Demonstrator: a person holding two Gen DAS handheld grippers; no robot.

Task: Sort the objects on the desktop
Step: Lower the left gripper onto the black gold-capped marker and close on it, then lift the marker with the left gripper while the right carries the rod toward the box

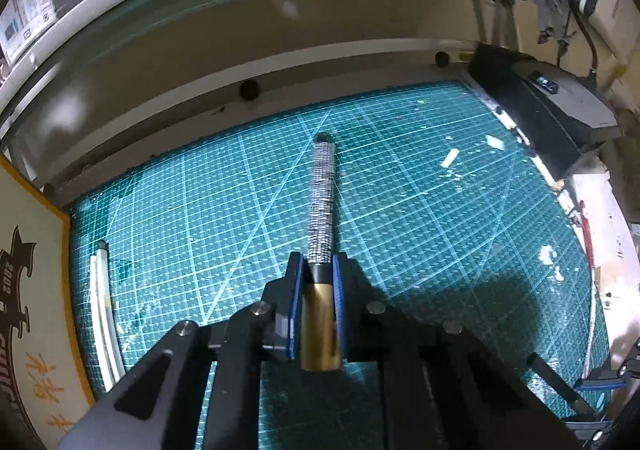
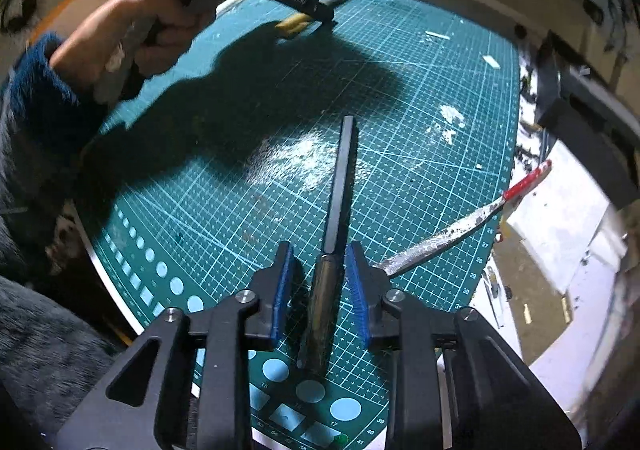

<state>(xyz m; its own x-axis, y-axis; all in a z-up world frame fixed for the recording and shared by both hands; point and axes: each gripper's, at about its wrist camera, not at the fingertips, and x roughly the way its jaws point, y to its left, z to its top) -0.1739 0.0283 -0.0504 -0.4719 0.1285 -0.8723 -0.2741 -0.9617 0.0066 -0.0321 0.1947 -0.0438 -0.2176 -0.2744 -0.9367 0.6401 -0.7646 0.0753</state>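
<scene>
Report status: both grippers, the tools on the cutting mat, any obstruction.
Left gripper shut on brass-handled file. Right gripper open around dark-handled tool lying on mat. Red-handled spatula beside it.

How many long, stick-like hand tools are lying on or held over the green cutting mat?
4. A brass-handled file clamped in the left tool; a black-bladed one between the right tool's open pads; a red-handled spatula at the mat's right edge; a white stick at the left edge. Others may be hidden.

Both tongs: black angular frames, silver round screws, blue ribbed pads [image 2: 357, 290]. Left tongs [image 1: 317, 266]; right tongs [image 2: 320, 262]. Fuzzy dark-blue sleeve [image 2: 36, 85] at nine o'clock.
</scene>
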